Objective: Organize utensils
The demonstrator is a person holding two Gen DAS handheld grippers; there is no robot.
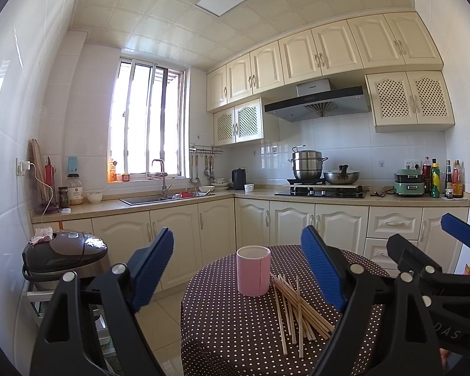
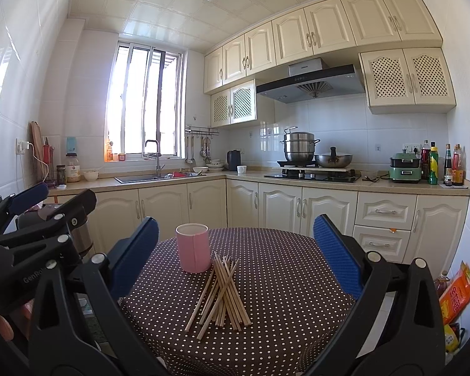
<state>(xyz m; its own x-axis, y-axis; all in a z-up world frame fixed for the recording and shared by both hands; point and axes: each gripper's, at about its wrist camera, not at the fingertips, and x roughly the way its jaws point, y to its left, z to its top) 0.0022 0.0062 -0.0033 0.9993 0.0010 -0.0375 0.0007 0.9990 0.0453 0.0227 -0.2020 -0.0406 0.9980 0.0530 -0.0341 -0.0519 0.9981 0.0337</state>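
Both tools are hovering above the near edge of the polka-dot bench point(image 2: 282, 266), jaws spread wide and gripping nothing: left tool point(image 1: 238, 269), right tool point(image 2: 235, 250). Chopsticks point(image 2: 224, 291) are lying heaped, touching the upright pink cup point(image 2: 193, 248) at its 5 o'clock.

Bright daylit kitchen, sharp in the middle, bent at the edges.
Daylight pours through the window point(image 1: 147, 119), blown out to white, and throws glare on the wall tiles point(image 1: 3, 100). Fisheye distortion curves the upper cabinets point(image 2: 322, 28); dark vignette fills the corners. No motion blur shows.
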